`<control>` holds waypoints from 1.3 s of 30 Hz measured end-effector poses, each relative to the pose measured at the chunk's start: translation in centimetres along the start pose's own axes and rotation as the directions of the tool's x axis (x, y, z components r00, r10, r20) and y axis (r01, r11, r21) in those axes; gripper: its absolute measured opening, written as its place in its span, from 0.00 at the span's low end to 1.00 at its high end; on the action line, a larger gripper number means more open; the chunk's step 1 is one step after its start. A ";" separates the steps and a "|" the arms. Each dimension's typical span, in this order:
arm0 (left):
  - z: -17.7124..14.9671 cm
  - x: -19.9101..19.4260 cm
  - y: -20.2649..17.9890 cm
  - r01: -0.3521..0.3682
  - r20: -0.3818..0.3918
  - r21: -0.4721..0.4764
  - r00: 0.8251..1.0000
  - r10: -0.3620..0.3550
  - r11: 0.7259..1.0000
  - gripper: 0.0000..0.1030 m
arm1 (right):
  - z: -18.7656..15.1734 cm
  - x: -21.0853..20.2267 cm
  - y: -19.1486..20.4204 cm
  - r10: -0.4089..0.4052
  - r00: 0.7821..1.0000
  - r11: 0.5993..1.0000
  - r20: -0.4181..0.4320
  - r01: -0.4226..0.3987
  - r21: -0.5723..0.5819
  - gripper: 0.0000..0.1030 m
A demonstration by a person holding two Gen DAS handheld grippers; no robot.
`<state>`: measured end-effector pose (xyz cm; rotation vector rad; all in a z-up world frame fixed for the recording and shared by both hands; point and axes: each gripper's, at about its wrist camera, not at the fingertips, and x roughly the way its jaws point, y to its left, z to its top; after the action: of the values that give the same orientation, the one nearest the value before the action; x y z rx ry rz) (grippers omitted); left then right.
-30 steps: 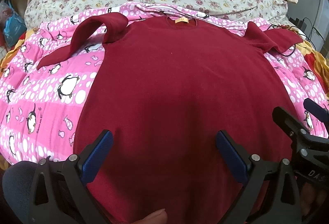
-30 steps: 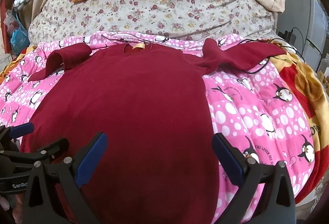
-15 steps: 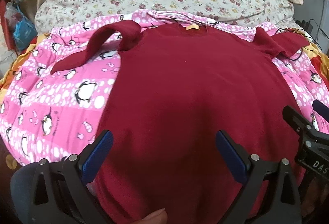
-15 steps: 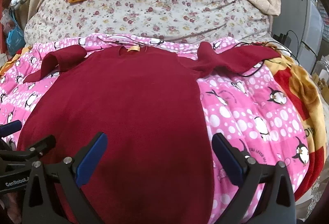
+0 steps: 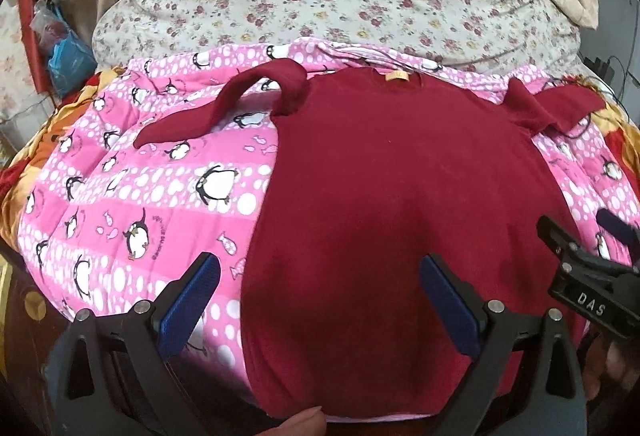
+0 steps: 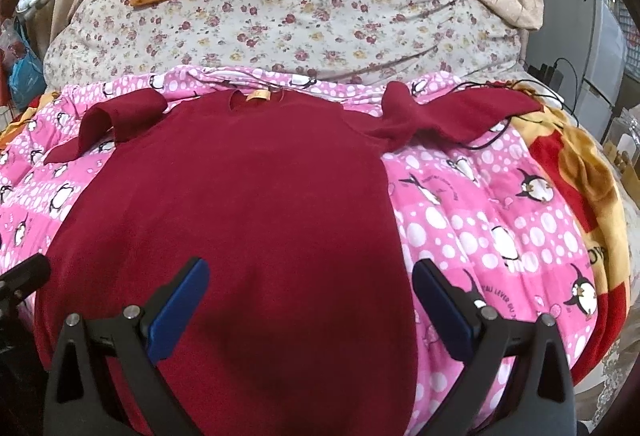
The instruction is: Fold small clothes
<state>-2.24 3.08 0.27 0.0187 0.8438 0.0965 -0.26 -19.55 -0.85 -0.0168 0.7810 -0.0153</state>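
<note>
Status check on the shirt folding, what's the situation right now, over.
Left gripper and right gripper: jaws open, empty. Red sweater flat on the penguin blanket, both sleeves bunched, unfolded. Black cable under the right sleeve tip.

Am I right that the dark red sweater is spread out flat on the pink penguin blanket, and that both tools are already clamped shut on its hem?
Not quite. The dark red sweater does lie spread on the pink penguin blanket, but neither tool is clamped on it. The left wrist view shows the left tool wide open above the fabric, and the right wrist view shows the right tool just as open.
</note>
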 end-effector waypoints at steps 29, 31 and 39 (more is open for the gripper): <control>7.2 15.8 -2.5 0.079 -0.054 -0.004 0.995 -0.079 0.997 0.84 | 6.6 14.5 0.6 0.030 0.974 1.000 -0.224 -0.031 -0.001 1.00; 7.1 15.8 -2.3 0.084 -0.040 -0.020 0.996 -0.085 0.996 0.84 | 6.5 14.2 1.4 -0.004 0.987 1.000 -0.161 0.003 -0.006 1.00; 7.0 15.8 -2.6 0.058 -0.024 -0.011 0.998 -0.058 0.998 0.84 | 5.9 14.6 1.2 0.013 0.987 1.000 -0.158 -0.012 0.007 1.00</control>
<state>13.62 2.11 -7.03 -0.0163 0.8674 0.0468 14.32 -18.56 -6.97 -0.0049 0.9393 -0.0075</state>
